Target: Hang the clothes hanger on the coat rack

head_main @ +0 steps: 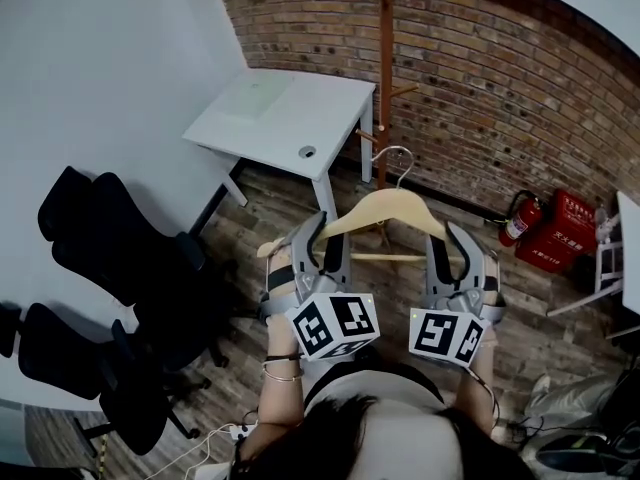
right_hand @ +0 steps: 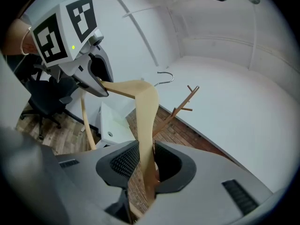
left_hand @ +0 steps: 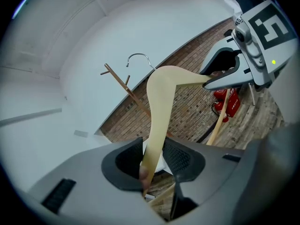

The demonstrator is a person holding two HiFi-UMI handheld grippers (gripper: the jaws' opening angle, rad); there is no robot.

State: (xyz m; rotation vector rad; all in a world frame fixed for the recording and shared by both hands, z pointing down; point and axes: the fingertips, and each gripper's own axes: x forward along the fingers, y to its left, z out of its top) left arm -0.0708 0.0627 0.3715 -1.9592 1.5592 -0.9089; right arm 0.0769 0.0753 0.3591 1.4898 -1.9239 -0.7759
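Item: pair of hand-held grippers with load, as seen from beside the holder.

- Left gripper: jaws closed on the left arm of a wooden clothes hanger, which ran up between the two dark pads; marker cube at its rear, nearest the person.
- Right gripper: jaws likewise clamped on the hanger's right arm, pads pressed to both faces; its own marker cube behind.
- Hanger: carried in the air between the two grippers, lower bar spanning from one to the other, metal hook at the far side, pointing away from the person.
- Coat rack: wooden pole with short pegs, directly ahead of both grippers, just beyond the hook; the hook was not on any peg.
- White desk: ahead and to the left of the left gripper, beside the rack.
- Brick wall: behind the rack.
- Fire extinguisher and red box: on the floor out to the right of the right gripper, against the wall.
- Black office chairs: well off to the left of the left gripper.
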